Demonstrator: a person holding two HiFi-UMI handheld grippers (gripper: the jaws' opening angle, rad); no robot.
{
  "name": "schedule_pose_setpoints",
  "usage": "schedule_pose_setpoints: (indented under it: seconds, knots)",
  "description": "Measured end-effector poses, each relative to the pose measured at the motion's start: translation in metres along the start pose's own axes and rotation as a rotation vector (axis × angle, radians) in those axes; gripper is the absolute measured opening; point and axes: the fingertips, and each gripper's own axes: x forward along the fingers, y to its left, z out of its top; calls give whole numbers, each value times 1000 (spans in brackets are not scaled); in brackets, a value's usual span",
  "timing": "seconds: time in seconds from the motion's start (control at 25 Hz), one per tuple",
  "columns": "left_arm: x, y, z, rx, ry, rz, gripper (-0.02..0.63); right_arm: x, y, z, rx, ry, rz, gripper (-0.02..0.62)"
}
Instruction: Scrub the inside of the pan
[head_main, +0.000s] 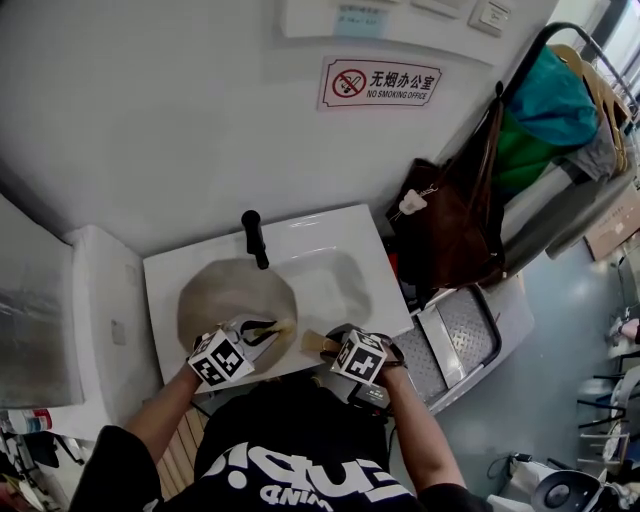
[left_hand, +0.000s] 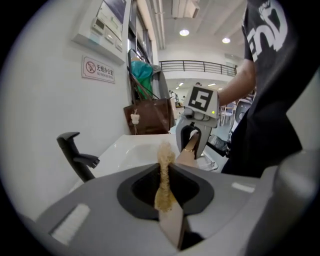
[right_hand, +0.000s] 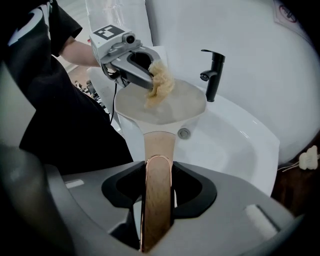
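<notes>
A beige pan (head_main: 225, 295) is held over the left part of the white sink (head_main: 340, 280). Its wooden handle (right_hand: 157, 200) runs between the jaws of my right gripper (right_hand: 157, 180), which is shut on it at the sink's front edge (head_main: 325, 345). My left gripper (head_main: 262, 330) is shut on a tan fibrous scrubber (left_hand: 164, 180). In the right gripper view the scrubber (right_hand: 160, 85) hangs from the left gripper (right_hand: 145, 70) just over the pan's inside (right_hand: 160, 102), near its left rim. I cannot tell whether it touches the surface.
A black faucet (head_main: 255, 238) stands at the back of the sink, just behind the pan. A brown bag (head_main: 450, 230) hangs to the right. A perforated metal tray (head_main: 470, 335) lies right of the sink, and a white cabinet (head_main: 90, 320) is on the left.
</notes>
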Motion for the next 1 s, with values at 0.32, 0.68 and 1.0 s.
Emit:
schedule_pose_setpoints:
  seconds: [0.32,0.68,1.0]
  knots:
    - [24,-16,-15,14,29,-49,38,-1,0,0,-4,-2,-5,164]
    - [42,-19,-23,-8,46,-43,38,0,-1,-2,-1,0,-2,164]
    - [59,3,-24,-61,26,48,38,1,-3,-5,-5,22,0,164]
